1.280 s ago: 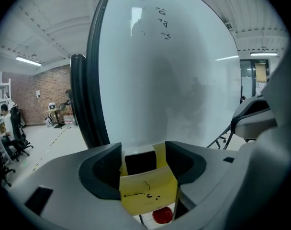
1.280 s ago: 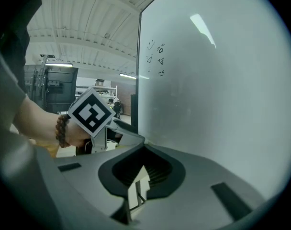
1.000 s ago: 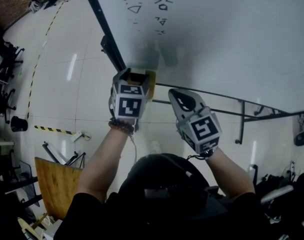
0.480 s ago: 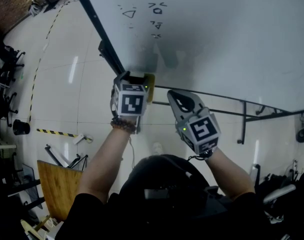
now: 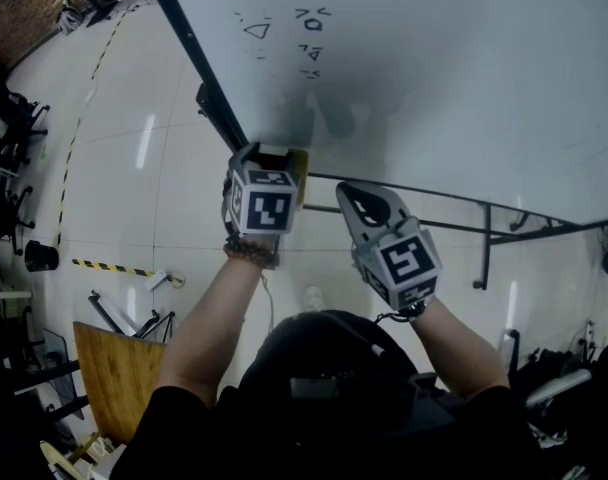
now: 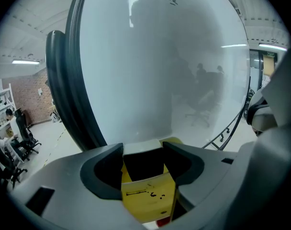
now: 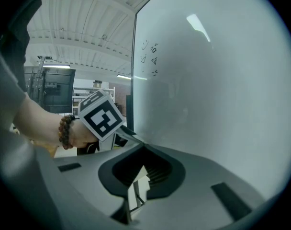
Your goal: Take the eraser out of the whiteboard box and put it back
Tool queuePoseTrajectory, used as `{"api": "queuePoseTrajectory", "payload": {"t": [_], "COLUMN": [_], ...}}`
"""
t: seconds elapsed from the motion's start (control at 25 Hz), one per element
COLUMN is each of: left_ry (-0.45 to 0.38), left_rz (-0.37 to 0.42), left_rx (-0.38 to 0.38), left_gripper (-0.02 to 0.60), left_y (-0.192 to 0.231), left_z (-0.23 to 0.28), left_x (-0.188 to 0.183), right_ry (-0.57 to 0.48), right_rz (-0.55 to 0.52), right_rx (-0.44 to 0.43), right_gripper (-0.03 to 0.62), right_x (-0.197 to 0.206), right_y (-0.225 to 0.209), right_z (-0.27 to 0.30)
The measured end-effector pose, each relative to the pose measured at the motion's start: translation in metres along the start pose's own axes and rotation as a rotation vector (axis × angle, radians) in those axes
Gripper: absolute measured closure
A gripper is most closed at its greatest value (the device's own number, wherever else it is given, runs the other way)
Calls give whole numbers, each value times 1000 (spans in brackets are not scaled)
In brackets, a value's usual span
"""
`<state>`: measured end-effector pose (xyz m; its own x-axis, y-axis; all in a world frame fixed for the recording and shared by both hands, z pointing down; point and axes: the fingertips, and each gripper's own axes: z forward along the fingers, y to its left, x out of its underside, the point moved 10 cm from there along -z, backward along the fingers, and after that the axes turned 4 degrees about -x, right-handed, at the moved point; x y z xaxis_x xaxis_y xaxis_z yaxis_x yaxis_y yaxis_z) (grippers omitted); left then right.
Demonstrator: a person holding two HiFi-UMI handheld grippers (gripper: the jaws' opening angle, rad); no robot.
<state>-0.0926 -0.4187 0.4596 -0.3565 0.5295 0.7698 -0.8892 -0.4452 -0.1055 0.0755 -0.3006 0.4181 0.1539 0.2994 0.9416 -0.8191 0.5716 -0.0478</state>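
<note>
1. While the left hand-held gripper (image 6: 143,151) points down at the yellow whiteboard box (image 6: 148,198), its jaws stand wide apart, one on each side of the box's open top. They have just been closing a little, and I see them pressing on nothing yet.
2. The box hangs at the lower left corner of the whiteboard (image 5: 434,78), directly ahead of and just below this gripper's tips.
3. The eraser does not show plainly. Between the jaws is a dark hollow with a pale block at its far edge, and I cannot tell whether that block is the eraser. I judge the eraser is still inside the box.
4. The jaws span the mouth of the box across its width, so a straight dip should reach inside.
5. The right hand-held gripper (image 7: 143,148) is closed and empty. It sits beside the box to the right, farther off than the left one.
</note>
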Motion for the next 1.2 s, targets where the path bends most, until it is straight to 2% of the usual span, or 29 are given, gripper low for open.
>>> {"api": "queuePoseTrajectory", "payload": {"t": [0.12, 0.28, 0.44, 0.88, 1.2], "left_ry": [-35, -59, -100, -176, -267], "left_rz": [13, -9, 11, -27, -60], "left_rx": [-2, -4, -11, -29, -89], "left_gripper": [330, 330, 327, 327, 327], "left_y": [-1, -1, 0, 0, -3], "left_z": [-5, -12, -20, -47, -80], "left_x": [-5, -7, -10, -11, -19], "right_ry": [-5, -6, -9, -20, -31], "right_rz": [-9, -9, -11, -25, -52], "right_rx": [2, 3, 0, -10, -40], "right_gripper": [568, 568, 568, 568, 568], "right_x": [0, -1, -2, -5, -10], "right_y": [0, 2, 4, 13, 19], "right_z": [-1, -4, -7, -17, -36]}}
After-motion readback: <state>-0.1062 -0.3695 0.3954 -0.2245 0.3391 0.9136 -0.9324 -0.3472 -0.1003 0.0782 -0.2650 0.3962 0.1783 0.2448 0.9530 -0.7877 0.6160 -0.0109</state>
